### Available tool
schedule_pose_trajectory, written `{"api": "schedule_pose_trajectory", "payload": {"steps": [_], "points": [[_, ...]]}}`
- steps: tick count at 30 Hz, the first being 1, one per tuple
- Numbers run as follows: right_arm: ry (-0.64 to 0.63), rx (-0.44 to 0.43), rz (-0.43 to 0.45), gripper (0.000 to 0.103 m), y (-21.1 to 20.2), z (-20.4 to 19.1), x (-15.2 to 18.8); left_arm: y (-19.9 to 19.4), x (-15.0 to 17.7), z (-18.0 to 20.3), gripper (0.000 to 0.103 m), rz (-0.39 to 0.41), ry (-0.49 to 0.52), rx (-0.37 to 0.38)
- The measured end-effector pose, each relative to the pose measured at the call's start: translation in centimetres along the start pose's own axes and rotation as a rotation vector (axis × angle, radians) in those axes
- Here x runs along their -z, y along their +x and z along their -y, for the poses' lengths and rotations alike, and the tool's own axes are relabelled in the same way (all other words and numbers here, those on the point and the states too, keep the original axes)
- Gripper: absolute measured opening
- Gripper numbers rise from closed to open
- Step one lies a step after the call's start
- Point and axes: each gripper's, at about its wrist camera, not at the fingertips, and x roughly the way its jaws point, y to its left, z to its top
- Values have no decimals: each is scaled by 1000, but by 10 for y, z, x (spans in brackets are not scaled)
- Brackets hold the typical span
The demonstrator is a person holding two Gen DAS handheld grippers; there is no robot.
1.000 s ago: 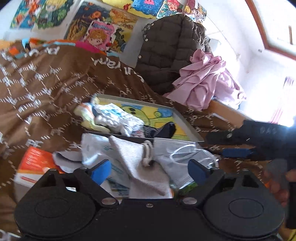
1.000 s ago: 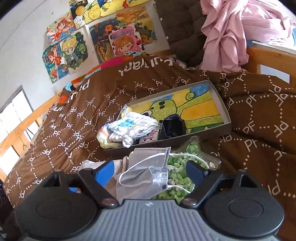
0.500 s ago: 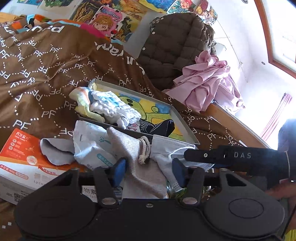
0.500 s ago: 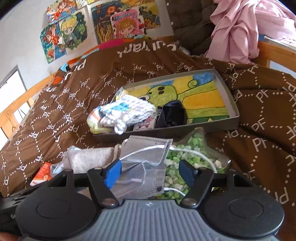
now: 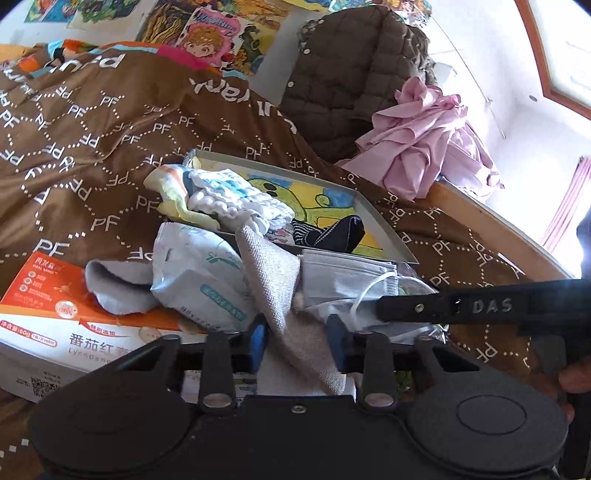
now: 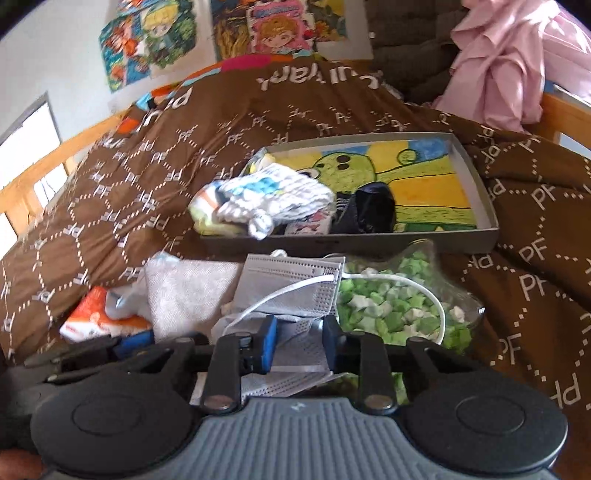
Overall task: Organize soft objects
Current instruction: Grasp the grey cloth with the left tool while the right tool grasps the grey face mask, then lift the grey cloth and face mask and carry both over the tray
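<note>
Your tray (image 6: pixel 476 184) sits at 12 o'clock on the quilt (image 6: pixel 155 177), a cartoon painted on its floor. Inside, at its 9 o'clock end: one bundle of pale cloths (image 6: pixel 269 199), one dark sock (image 6: pixel 369 210).

Just below the tray's near wall: one grey mask (image 6: pixel 291 284), one beige pouch (image 5: pixel 273 280), one clear bag (image 6: pixel 402 302) of green and white bits, one white packet (image 5: pixel 199 273), one orange box (image 5: pixel 48 295).

Your left gripper (image 5: pixel 297 343) has its jaws closed on the pouch. Your right gripper (image 6: pixel 299 345) is pinching the mask, an ear loop trailing over the bag.

Room: posters (image 6: pixel 155 33) on the wall at 11 o'clock, a dark jacket (image 5: pixel 347 74) and pink cloth (image 5: pixel 417 147) at 1 o'clock.
</note>
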Motion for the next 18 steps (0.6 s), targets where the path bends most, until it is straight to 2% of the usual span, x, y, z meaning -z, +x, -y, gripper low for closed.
{"api": "schedule_pose_trajectory", "payload": {"steps": [3, 5, 7, 9, 14, 16, 18], "points": [[-16, -12, -4, 25, -2, -4, 2, -3, 0, 0, 18, 7, 3, -16], [-26, -16, -8, 29, -4, -5, 3, -4, 0, -1, 14, 6, -3, -31], [-20, -17, -16, 47, -4, -3, 4, -5, 1, 0, 13, 5, -5, -34], [2, -44, -13, 52, -4, 1, 3, -6, 3, 1, 12, 4, 4, -34], [-33, -32, -9, 51, -1, -3, 3, -4, 4, 1, 10, 4, 9, -31], [-78, -8, -10, 36, 0, -9, 4, -3, 4, -1, 8, 6, 1, -35], [-115, 8, -12, 30, 1, -14, 6, -3, 4, -1, 6, 10, -3, -43]]}}
